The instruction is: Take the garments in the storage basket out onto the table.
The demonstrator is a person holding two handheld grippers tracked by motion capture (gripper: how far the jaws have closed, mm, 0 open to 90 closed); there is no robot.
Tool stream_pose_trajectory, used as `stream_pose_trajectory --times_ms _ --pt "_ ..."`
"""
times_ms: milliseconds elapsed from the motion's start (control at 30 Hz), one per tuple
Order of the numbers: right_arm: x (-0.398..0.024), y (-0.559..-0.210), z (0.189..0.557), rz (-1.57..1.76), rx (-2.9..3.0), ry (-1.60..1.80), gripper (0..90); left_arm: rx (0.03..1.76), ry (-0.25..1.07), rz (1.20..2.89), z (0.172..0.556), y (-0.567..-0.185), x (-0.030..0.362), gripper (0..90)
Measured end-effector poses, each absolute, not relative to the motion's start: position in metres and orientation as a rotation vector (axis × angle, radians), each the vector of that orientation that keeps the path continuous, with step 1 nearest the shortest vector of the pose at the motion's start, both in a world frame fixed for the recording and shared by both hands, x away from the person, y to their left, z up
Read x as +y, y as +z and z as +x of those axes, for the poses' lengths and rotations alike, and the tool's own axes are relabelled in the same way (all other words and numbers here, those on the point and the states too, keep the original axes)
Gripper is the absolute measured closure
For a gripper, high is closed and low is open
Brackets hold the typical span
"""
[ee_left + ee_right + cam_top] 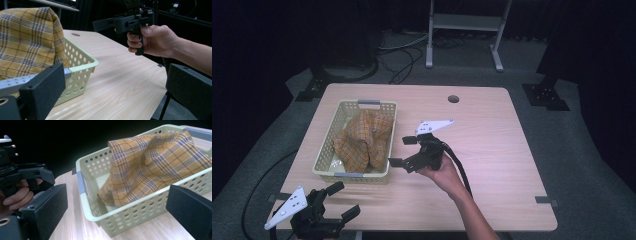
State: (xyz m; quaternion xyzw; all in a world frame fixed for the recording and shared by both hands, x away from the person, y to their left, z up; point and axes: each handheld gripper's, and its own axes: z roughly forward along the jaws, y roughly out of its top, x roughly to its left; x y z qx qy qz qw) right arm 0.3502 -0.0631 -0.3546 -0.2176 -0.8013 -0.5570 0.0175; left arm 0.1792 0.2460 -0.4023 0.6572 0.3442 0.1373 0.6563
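Note:
A pale green perforated basket (326,150) stands on the left half of the wooden table (497,145). A crumpled yellow plaid cloth (364,140) lies in it and rises above the rim. A hand holds my right gripper (402,151) just right of the basket, open, jaws pointing at the basket's side with nothing between them. My left gripper (343,200) is at the table's front left corner, open and empty, below the basket's near end. The left gripper view shows the cloth (27,40), the basket's corner (82,67) and the right gripper (110,23). From the right gripper view, the basket (120,220) is close ahead.
The table has a round hole (453,98) near its far edge. A metal stand (464,22) and cables (404,55) sit on the floor beyond. Bare tabletop stretches right of the hand. In the right gripper view the left gripper (37,173) shows beyond the basket.

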Motion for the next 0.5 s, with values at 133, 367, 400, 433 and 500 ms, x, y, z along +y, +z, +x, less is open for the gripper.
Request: stream_pose_trajectory --times_ms 133,367,400,433,500 --pt "-0.058 -0.353 0.351 -0.658 -2.488 -1.735 3.7 0.779 0.31 1.492 0.179 -0.402 0.246 2.7" --pt "-0.052 -0.355 0.353 -0.642 -2.489 -1.718 3.7 0.779 0.311 1.49 0.179 -0.402 0.246 2.6" --pt "-0.051 -0.355 0.353 -0.639 -2.489 -1.72 3.7 0.779 0.312 1.488 0.179 -0.402 0.246 2.6" --pt "-0.05 -0.355 0.353 -0.641 -2.486 -1.717 3.7 0.779 0.312 1.488 0.179 -0.402 0.246 2.6" --pt "-0.049 -0.355 0.354 -0.64 -2.486 -1.716 3.7 0.779 0.311 1.492 0.179 -0.402 0.246 2.6"
